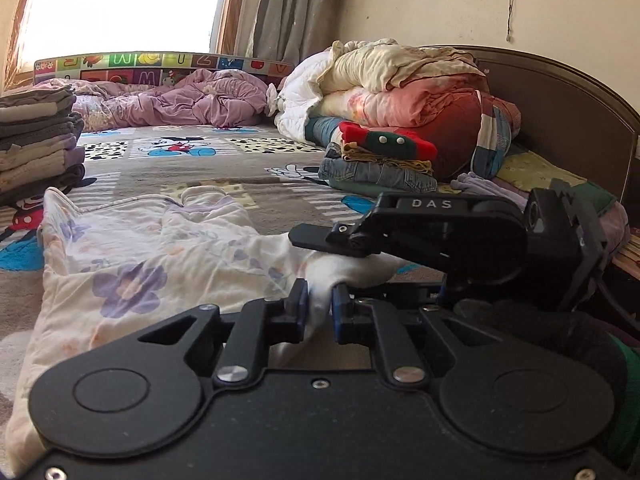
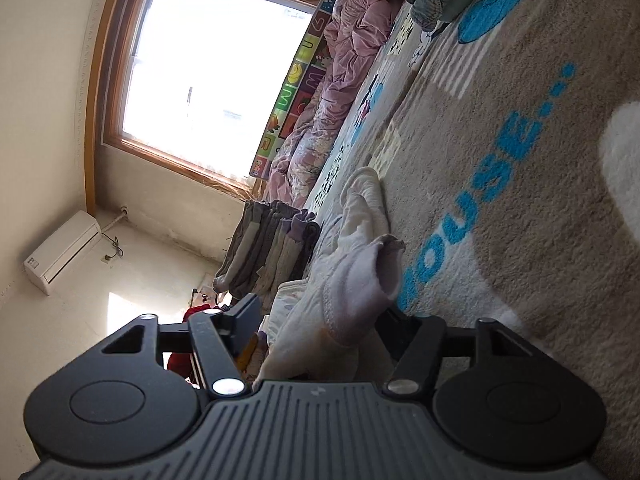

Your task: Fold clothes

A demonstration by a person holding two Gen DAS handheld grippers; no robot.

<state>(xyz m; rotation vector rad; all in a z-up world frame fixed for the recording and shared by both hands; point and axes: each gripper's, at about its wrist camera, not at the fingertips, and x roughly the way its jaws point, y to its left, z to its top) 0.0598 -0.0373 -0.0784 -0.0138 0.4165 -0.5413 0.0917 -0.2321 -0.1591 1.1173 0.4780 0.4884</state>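
A white garment with purple flowers (image 1: 136, 268) lies spread on the cartoon-print bed cover (image 1: 192, 180). My left gripper (image 1: 319, 305) is shut on a bunched white corner of it, at the garment's near right end. Just above and to the right, the right gripper comes in from the right; its upper finger (image 1: 316, 238) lies on the same bunch and the lower finger is hidden. In the right wrist view, which is rolled on its side, my right gripper (image 2: 324, 314) holds a thick wad of the garment (image 2: 352, 280) between its fingers.
A tall stack of folded clothes (image 1: 36, 148) stands at the left edge of the bed. A small folded pile topped by a red and green piece (image 1: 384, 144) sits at the back right, in front of heaped quilts (image 1: 400, 88) and the headboard (image 1: 568, 96). A crumpled purple blanket (image 1: 192, 100) lies by the window.
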